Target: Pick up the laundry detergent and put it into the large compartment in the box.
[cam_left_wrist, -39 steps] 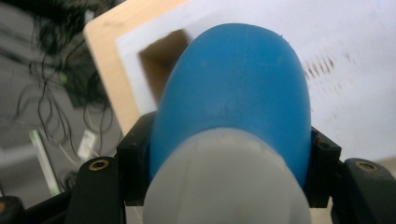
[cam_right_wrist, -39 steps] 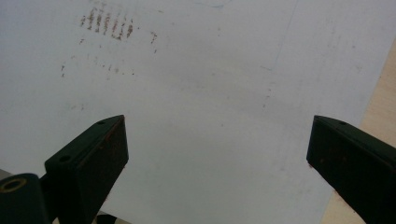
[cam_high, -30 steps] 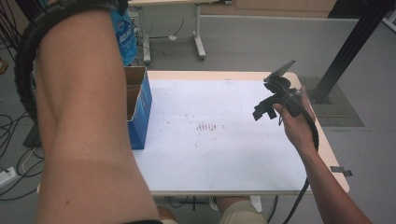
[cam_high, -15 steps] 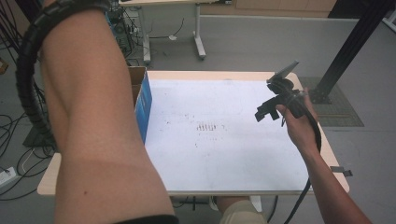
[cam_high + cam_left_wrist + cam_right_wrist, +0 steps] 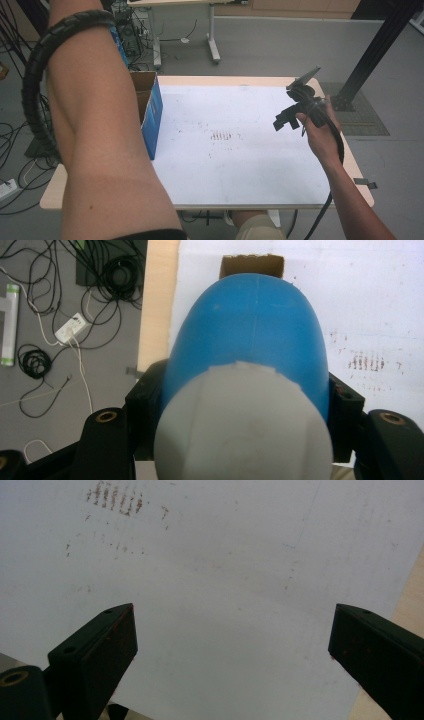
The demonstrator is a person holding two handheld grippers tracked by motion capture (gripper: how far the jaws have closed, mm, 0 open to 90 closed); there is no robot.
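Change since a second ago: the person's left forearm (image 5: 95, 145) has swung rightward in the high view and now covers more of the cardboard box (image 5: 150, 112), of which the blue side and one brown corner stay visible; the right hand (image 5: 320, 132) sits at the same spot near the far right corner.
Left gripper (image 5: 240, 410): clamped on a blue bottle (image 5: 250, 335) with a white cap (image 5: 242, 425); black jaws press both flanks of the bottle just behind the cap.
Bottle position: held in the air above the left part of the bench, cap toward the camera, far end pointing at the box's brown flap (image 5: 251, 264).
Right gripper (image 5: 232, 640): jaws wide apart, nothing between them, hovering over bare white sheet.
Bench (image 5: 250, 145): white sheet over a pale wooden top; a patch of small reddish marks (image 5: 220, 136) near the middle.
Edges: wooden rim shows along the far side and at the right corner; in the left gripper view a wooden strip (image 5: 157, 300) runs beside the sheet, then grey floor with cables (image 5: 55, 325).
Open room: the whole middle and near side of the sheet lie free between the box and the right hand; the box stands at the left edge.
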